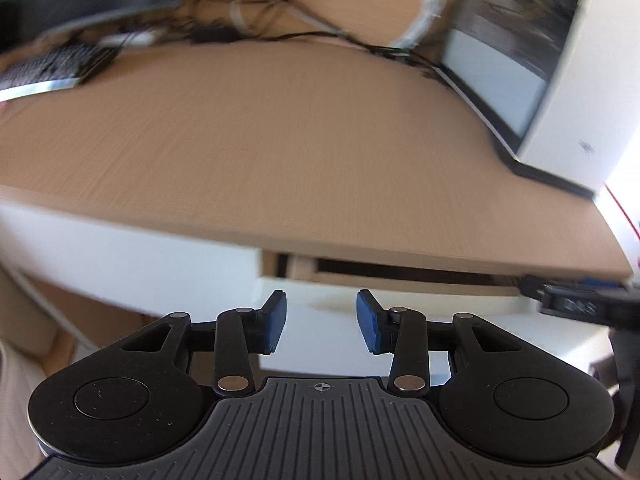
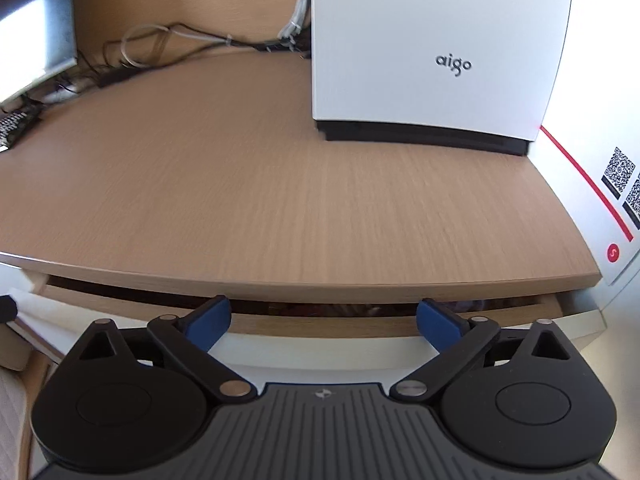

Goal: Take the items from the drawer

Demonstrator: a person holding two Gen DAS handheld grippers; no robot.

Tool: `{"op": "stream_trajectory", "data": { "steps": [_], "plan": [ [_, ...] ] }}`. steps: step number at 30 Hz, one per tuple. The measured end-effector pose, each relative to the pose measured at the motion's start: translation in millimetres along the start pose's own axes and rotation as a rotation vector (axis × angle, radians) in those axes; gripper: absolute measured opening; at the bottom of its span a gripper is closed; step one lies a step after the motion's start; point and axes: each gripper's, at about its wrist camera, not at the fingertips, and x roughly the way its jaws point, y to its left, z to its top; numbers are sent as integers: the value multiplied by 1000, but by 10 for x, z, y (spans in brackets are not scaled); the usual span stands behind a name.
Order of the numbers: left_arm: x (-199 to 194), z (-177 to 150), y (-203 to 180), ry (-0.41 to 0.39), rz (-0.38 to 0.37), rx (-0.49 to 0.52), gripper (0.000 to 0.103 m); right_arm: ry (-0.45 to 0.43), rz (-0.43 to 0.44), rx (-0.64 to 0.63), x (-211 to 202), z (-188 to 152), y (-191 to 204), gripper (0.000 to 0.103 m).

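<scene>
A drawer (image 2: 320, 326) with a white front and a wooden inner wall sits under the wooden desk top (image 2: 280, 200), pulled out by a narrow gap. Dark, reddish items show dimly in that gap but are too shadowed to name. My right gripper (image 2: 323, 322) is open wide, its blue pads just in front of the drawer's top edge, empty. In the left wrist view the same drawer (image 1: 400, 280) lies ahead and to the right. My left gripper (image 1: 321, 322) is open and empty, close to the drawer front. The other gripper's black body (image 1: 580, 304) shows at the right edge.
A white aigo computer case (image 2: 432, 48) stands at the desk's back right. Cables (image 2: 180, 48) run along the back, with a monitor (image 2: 32, 40) and a keyboard (image 2: 16, 124) at the left. A white wall with QR stickers (image 2: 620, 168) borders the right.
</scene>
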Motion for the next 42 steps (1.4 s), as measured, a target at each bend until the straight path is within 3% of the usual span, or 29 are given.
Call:
{"op": "stream_trajectory", "data": {
  "steps": [5, 12, 17, 27, 33, 38, 42],
  "plan": [
    [122, 92, -353, 26, -49, 81, 42, 84, 20, -3, 67, 72, -60, 102],
    [415, 101, -717, 136, -53, 151, 42, 98, 44, 5, -97, -82, -102, 102],
    [529, 23, -697, 252, -54, 111, 42, 111, 56, 7, -260, -229, -122, 102],
    [218, -301, -636, 284, -107, 239, 42, 172, 77, 26, -607, -509, -138, 102],
    [129, -344, -599, 356, -226, 363, 36, 238, 34, 21, -762, -655, -59, 103],
    [180, -214, -761, 315, -265, 606, 36, 246, 31, 13, -838, -748, -55, 103],
    [457, -91, -879, 392, -295, 729, 36, 247, 59, 16, -870, -772, -121, 103]
  ]
}}
